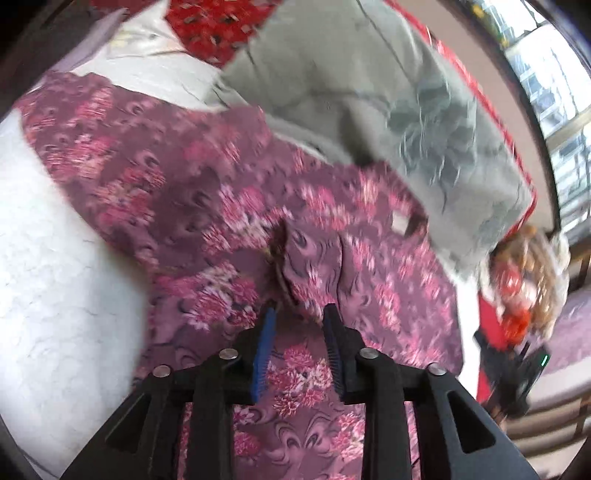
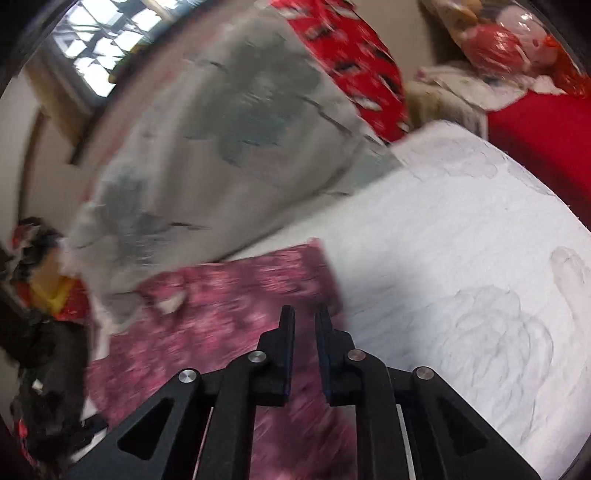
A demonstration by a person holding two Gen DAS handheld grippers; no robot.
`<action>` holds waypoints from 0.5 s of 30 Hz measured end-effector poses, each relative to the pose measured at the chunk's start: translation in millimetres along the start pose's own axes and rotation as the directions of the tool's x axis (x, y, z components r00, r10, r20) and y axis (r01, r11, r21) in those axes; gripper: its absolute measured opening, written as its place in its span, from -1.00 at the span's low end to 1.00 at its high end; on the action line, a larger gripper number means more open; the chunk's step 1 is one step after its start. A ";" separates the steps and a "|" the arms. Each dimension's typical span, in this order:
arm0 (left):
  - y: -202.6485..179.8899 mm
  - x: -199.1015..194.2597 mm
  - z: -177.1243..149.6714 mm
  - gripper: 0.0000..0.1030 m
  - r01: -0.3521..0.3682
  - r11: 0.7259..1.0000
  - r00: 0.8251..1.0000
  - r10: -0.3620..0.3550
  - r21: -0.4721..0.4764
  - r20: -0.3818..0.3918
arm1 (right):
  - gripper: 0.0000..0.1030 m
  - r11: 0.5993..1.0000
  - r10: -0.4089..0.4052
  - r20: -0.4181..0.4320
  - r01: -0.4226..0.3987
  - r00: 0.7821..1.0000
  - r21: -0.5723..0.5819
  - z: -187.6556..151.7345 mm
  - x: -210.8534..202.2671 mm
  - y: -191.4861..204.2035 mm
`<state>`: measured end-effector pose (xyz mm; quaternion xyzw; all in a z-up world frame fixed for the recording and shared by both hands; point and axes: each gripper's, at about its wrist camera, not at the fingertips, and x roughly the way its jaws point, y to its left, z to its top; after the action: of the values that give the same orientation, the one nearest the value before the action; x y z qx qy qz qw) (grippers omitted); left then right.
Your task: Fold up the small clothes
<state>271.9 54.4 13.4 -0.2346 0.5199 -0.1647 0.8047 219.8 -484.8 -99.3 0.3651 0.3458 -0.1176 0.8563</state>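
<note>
In the left wrist view we are looking down on the garment (image 1: 229, 206), a maroon cloth with pink flowers, lying spread on the white bed (image 1: 55, 295). Our left gripper (image 1: 301, 314) is hovering over the garment's near part with its blue-padded fingers (image 1: 266, 332) apart and nothing between them. A grey pillow (image 1: 388, 110) is lying just beyond the garment, overlapping its far edge. A red patterned cloth (image 1: 214, 26) is showing past the pillow.

In the right wrist view, blurred by motion, we are seeing the garment (image 2: 221, 306) again, its right edge lying on the bed (image 2: 461, 277). Our right gripper (image 2: 304, 314) is sitting above that edge, fingers slightly apart, gripping nothing. The pillow (image 2: 229, 129) is lying beyond the garment, touching it.
</note>
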 end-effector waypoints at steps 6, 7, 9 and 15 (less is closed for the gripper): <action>-13.6 50.4 0.6 -0.39 -0.130 0.990 0.986 0.134 0.048 -0.095 | -0.78 0.993 -0.121 -0.107 0.120 0.987 -0.019 -28.4 18.6 -11.0; -16.0 58.2 -1.8 -0.39 -0.157 0.985 0.981 0.164 0.074 -0.101 | -0.73 0.991 -0.135 -0.120 0.135 0.983 -0.007 -25.4 16.7 -6.8; -24.7 56.5 -4.7 -0.39 -0.183 0.976 0.979 0.192 0.119 -0.066 | -0.66 0.993 -0.116 -0.099 0.117 0.988 -0.004 -19.3 10.9 7.5; -6.9 14.8 10.9 -0.31 -0.111 0.992 0.994 0.112 0.059 -0.010 | -0.48 0.990 0.013 -0.147 -0.033 0.989 -0.136 -23.5 38.6 96.7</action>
<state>287.7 43.3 9.7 -0.1804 0.5324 -0.1361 0.8158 280.1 -398.0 -84.5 0.3165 0.4105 -0.0564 0.8533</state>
